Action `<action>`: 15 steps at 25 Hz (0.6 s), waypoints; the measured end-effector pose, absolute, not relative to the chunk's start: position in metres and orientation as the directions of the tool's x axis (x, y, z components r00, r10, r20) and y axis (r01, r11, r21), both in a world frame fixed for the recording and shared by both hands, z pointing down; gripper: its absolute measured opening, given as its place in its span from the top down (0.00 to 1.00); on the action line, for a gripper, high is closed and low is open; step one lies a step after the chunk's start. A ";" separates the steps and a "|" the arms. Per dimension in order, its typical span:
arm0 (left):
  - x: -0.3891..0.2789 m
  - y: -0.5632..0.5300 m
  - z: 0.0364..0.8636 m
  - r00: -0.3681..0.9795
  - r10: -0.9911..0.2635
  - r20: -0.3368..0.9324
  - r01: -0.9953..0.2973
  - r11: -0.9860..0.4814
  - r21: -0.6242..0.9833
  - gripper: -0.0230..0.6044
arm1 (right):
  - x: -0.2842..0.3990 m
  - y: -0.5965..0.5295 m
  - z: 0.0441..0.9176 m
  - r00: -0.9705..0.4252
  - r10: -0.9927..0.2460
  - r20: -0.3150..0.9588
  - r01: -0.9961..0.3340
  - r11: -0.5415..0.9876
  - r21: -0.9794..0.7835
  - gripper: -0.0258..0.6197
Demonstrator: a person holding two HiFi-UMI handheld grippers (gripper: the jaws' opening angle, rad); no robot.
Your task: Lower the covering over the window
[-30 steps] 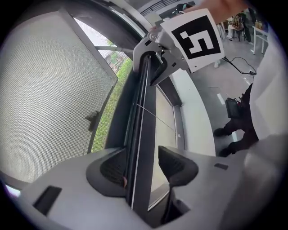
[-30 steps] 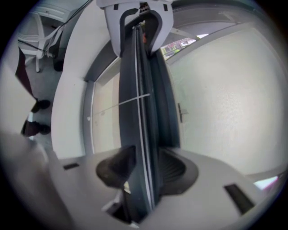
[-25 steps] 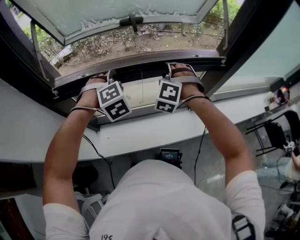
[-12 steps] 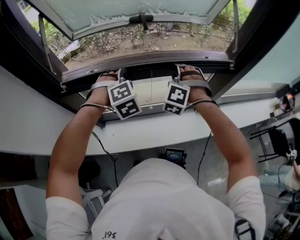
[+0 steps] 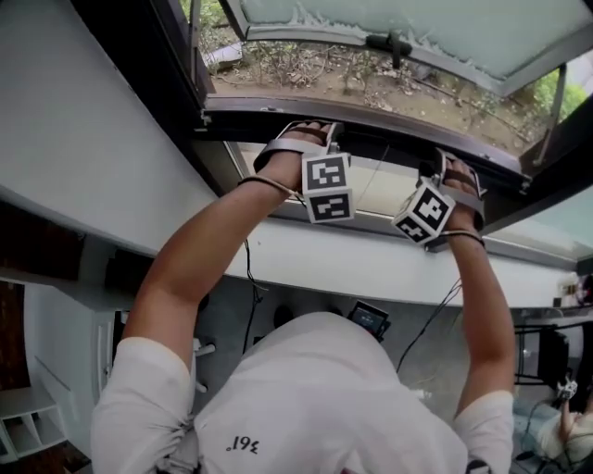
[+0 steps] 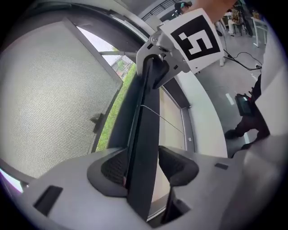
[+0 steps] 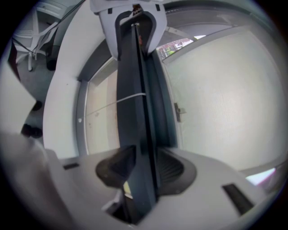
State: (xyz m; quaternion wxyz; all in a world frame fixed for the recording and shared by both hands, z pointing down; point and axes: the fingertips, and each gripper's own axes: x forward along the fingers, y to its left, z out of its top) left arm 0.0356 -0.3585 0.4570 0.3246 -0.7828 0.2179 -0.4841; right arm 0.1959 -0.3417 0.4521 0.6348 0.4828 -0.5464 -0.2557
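A dark rail point(image 5: 380, 146) along the bottom of the window covering runs across the open window, level with the lower frame. Both grippers hold it from the room side, a forearm's width apart. My left gripper point(image 5: 310, 139) is shut on the rail point(image 6: 146, 126), which passes between its pads point(image 6: 114, 168). My right gripper point(image 5: 454, 171) is shut on the same rail point(image 7: 135, 99) farther right. Each gripper view shows the other gripper at the rail's far end, the right gripper point(image 6: 157, 67) and the left gripper point(image 7: 135, 27). A thin cord point(image 6: 162, 117) crosses behind the rail.
The frosted window sash point(image 5: 445, 28) is swung outward over bare ground and shrubs. A white sill point(image 5: 371, 264) runs under the window. Below stand a small device point(image 5: 369, 319), cables and a white shelf point(image 5: 28, 421). Another person point(image 5: 565, 430) is at lower right.
The head view has swung and tilted, so the window now sits upper right. Both grippers stay shut on the rail; the right hand now shows lower than the left.
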 end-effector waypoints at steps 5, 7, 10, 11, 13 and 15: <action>0.035 -0.357 0.452 0.487 -0.658 0.575 -0.095 -0.694 -0.714 0.61 | 0.194 -0.340 0.449 0.234 -0.851 0.469 -0.270 0.407 0.873 0.72; 0.034 -0.357 0.450 0.497 -0.659 0.565 -0.124 -0.698 -0.706 0.61 | 0.192 -0.340 0.448 0.212 -0.858 0.468 -0.294 0.401 0.868 0.72; 0.036 -0.356 0.445 0.516 -0.657 0.550 -0.156 -0.703 -0.694 0.62 | 0.190 -0.341 0.446 0.186 -0.864 0.468 -0.328 0.395 0.858 0.72; 0.037 -0.355 0.444 0.521 -0.655 0.547 -0.159 -0.704 -0.692 0.62 | 0.190 -0.341 0.446 0.182 -0.864 0.470 -0.335 0.395 0.855 0.72; 0.038 -0.353 0.444 0.522 -0.653 0.548 -0.155 -0.705 -0.692 0.62 | 0.190 -0.341 0.448 0.177 -0.863 0.474 -0.339 0.399 0.852 0.72; 0.039 -0.352 0.446 0.517 -0.653 0.553 -0.150 -0.705 -0.693 0.62 | 0.190 -0.340 0.448 0.176 -0.862 0.476 -0.336 0.402 0.852 0.72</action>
